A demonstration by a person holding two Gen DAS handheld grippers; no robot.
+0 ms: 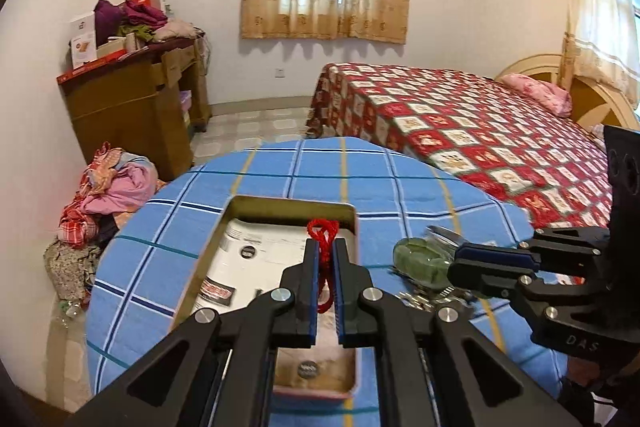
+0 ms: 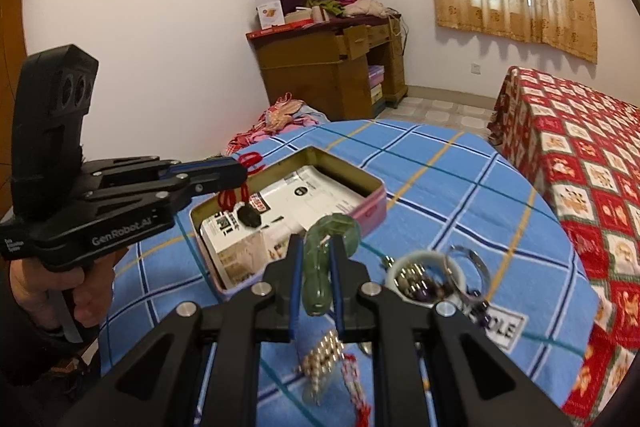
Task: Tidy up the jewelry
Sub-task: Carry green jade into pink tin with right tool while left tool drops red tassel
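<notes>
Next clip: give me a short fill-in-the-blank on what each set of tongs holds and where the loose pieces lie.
1. The left tongs grip a ____ cord.
2. The right tongs grip a ____ bangle.
3. The cord hangs over the open ____.
4. The white bangle lies on the blue checked ____.

Missing: red; green; tin; cloth

Tbl w/ tin, beads

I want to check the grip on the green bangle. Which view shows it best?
The right wrist view: the green bangle stands between the right gripper fingers, its ring shape plain. The left wrist view shows it only side-on, partly hidden by that gripper.
</notes>
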